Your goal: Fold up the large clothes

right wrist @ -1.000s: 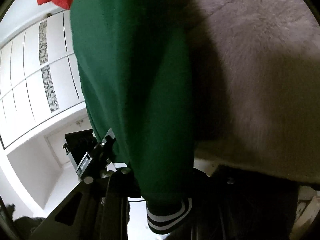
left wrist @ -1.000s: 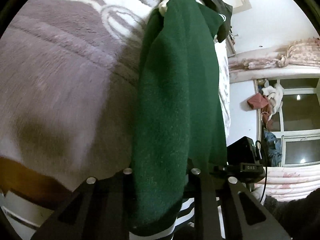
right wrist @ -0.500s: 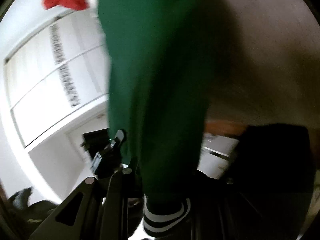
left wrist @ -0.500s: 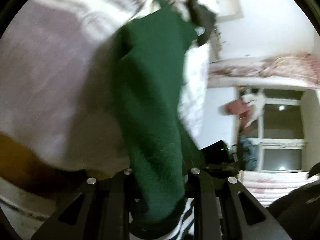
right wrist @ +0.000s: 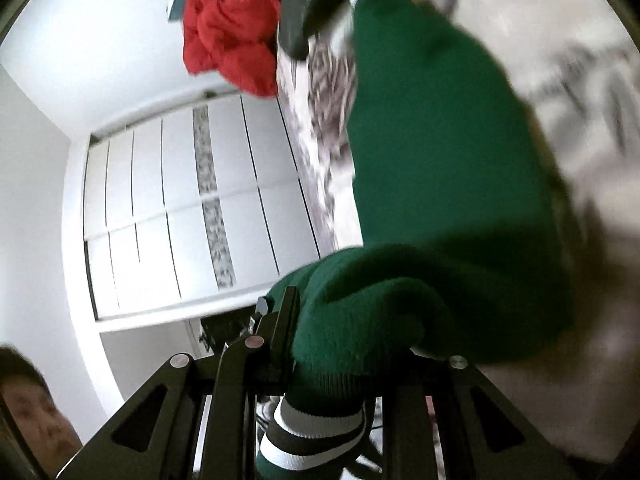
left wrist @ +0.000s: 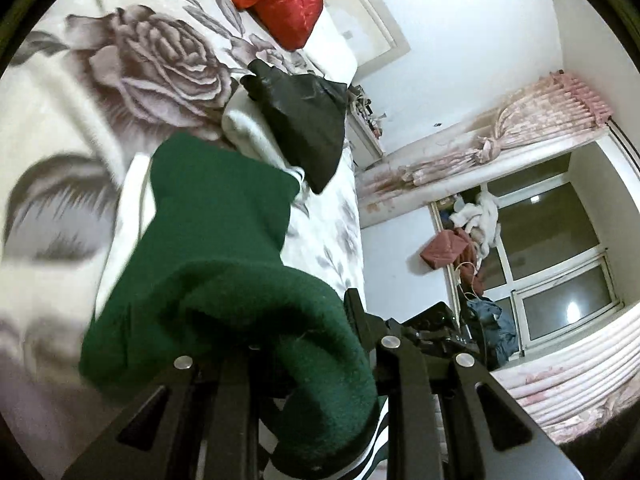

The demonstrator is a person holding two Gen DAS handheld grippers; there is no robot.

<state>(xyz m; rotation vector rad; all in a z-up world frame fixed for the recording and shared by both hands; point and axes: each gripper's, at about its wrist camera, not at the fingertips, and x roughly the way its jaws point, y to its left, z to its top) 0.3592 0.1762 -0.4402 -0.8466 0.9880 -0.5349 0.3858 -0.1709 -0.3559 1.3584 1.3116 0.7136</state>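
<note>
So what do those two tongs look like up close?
Both look alike. The left tongs and the right tongs are matt black, each with two flat, angular arms with triangle-shaped cut-outs and round silver screw heads. In the left view, a boxy black part with small white markings and a thin cable shows beside them. No sleeves are visible.

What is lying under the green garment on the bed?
Under the green garment lies the rose-patterned blanket. A white piece shows at its far end, beneath a black garment. Whatever lies directly beneath the green fabric is covered.
</note>
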